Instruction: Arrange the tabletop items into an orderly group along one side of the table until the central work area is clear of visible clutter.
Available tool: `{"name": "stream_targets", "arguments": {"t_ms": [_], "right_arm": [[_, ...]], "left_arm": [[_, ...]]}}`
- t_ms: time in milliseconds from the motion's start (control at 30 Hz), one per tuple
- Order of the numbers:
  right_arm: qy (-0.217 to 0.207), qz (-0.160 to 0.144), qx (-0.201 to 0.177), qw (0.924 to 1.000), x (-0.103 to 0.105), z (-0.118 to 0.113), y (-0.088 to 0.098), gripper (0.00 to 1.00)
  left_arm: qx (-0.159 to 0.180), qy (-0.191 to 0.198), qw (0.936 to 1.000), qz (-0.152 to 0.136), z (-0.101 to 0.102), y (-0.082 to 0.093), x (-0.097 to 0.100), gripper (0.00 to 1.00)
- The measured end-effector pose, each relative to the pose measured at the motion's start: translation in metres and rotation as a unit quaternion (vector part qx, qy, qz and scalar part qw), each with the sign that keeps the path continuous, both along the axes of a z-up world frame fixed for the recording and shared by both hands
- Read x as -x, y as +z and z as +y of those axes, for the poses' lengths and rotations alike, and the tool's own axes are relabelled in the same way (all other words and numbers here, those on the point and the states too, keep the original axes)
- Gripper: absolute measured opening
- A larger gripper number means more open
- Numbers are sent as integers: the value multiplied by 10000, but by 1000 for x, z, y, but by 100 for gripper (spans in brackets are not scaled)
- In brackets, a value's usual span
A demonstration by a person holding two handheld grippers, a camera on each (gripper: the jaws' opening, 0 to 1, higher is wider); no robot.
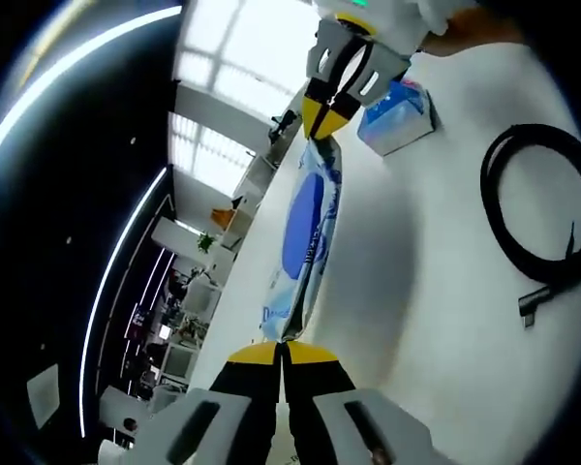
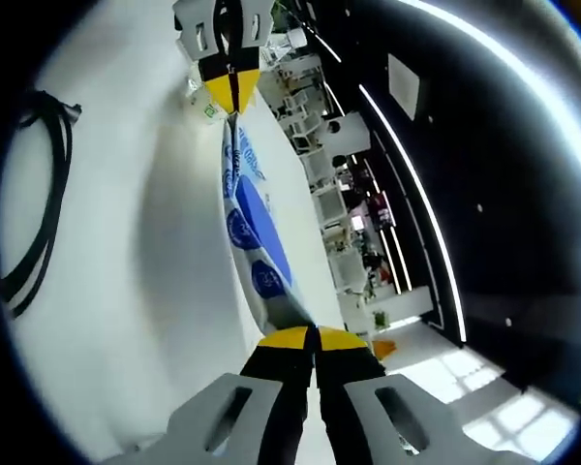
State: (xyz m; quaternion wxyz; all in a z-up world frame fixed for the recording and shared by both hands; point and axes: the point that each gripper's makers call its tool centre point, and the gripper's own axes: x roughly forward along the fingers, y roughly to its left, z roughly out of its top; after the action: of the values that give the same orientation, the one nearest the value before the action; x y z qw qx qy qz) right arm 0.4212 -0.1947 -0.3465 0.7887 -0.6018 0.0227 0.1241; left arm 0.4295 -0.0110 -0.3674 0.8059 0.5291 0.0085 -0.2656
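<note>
wipes packet (image 1: 305, 242), blue and white, soft-sided, is held stretched between the two grippers above the white bench (image 1: 436, 291), clear of the surface, with its shadow on the bench below it. left gripper (image 1: 282, 351): yellow-tipped fingers (image 1: 255, 355) clenched on one end seam of the packet. right gripper (image 1: 331, 105): entering the left gripper view from the top, fingers clenched on the opposite end seam. in the right gripper view the same packet (image 2: 252, 228) runs from the right gripper (image 2: 313, 338) up to the left gripper (image 2: 231, 89); both pairs of fingers pinched tight on the seams. a blue and white tissue pack (image 1: 397, 114) lies on the bench just beside the right gripper. a coiled black cable (image 1: 537, 218) lies on the bench, well apart from the packet, also seen in the right gripper view (image 2: 39, 194). the packet hangs roughly along the bench's long edge.
</note>
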Motion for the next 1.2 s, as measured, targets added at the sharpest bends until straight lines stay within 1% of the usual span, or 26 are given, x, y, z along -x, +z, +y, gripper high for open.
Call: {"name": "stream_targets", "arguments": {"t_ms": [533,667,900,1200], "right_arm": [[68,-1,73,10000,12,12,-4,0],[80,32,103,9999,16,15,-6,0],[65,9,117,9999,21,18,-5,0],[116,-10,159,9998,27,25,-6,0]], "left_arm": [[0,47,10000,-9,12,-3,15,0],[16,58,10000,30,16,-5,17,0],[9,31,10000,29,18,-3,22,0],[18,53,10000,47,23,-7,30,0]]}}
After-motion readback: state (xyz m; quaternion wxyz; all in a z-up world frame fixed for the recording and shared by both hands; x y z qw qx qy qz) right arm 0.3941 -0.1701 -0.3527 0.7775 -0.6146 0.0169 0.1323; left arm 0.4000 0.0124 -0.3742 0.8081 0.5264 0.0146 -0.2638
